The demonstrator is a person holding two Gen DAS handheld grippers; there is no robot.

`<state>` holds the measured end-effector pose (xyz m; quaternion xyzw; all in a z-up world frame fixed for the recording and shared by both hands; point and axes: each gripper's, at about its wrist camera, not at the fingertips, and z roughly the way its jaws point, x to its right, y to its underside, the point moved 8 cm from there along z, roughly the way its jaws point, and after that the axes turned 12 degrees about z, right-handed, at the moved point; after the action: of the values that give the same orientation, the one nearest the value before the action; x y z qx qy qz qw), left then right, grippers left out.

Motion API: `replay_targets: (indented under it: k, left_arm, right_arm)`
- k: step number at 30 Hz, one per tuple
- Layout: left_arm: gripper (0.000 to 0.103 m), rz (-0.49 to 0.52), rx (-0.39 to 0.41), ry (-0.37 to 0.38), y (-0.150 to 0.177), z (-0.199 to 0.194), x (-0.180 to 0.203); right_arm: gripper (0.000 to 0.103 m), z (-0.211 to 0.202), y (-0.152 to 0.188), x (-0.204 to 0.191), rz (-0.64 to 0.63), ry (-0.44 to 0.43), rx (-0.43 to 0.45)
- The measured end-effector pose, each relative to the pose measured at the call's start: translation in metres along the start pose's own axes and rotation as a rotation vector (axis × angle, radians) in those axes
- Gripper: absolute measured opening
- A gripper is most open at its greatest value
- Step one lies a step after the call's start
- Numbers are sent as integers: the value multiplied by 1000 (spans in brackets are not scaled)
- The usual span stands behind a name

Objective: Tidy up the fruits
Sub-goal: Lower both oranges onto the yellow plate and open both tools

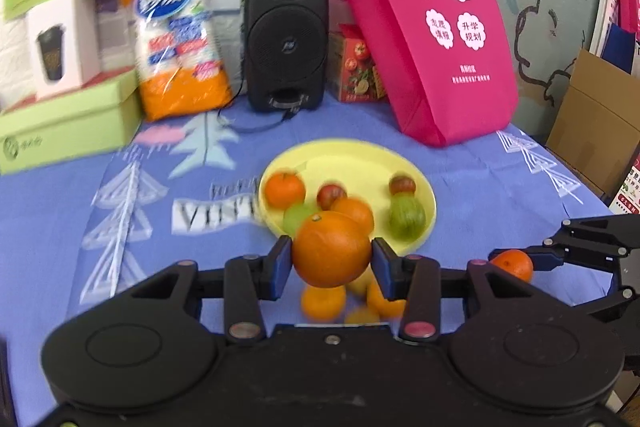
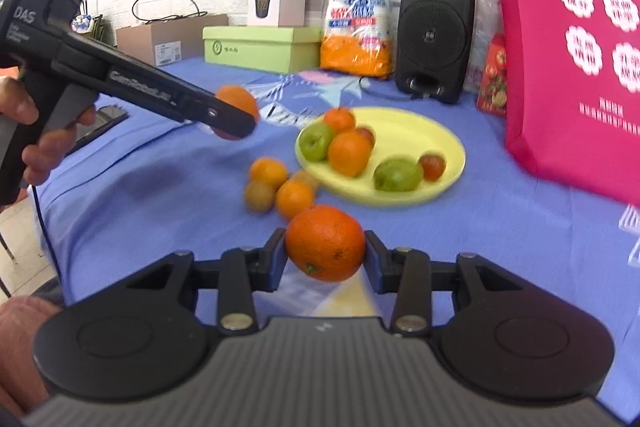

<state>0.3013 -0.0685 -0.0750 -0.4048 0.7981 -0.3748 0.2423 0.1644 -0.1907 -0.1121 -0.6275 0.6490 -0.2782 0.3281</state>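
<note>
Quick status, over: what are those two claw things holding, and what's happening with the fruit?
Left gripper shut on large orange. Right gripper shut on another orange. Round yellow plate ahead, part filled. Loose small fruits on the blue cloth beside the plate.

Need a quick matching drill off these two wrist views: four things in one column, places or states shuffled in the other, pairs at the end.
Things
1. left gripper
2. yellow plate
3. black speaker
4. pink bag

Places or states
A. stands between the orange-and-white pack and the pink bag
B. shut on an orange, held off the blue cloth
C. stands just right of the plate
D. holds oranges, green fruits and small red fruits

Pairs: 1-B, 2-D, 3-A, 4-C
</note>
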Motion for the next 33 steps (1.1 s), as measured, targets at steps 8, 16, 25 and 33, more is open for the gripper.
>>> replay_targets:
  k: [8,16,25,33]
  left_arm:
    - [42,20,-46,0,-50,79,-21]
    - [42,9,-100,-2,-59,142,-31]
    - [58,-11,-119,-19,-64,171,-39]
    - [66,-13,-80,-48,-58,130,-45]
  right_arm:
    - [39,45,-62,30,-25,29,42]
    - [39,92,-82,46,-21,34,10]
    - [39,120,-84,55,-3,50,-17]
    - [52,108,-85,55,0,53,13]
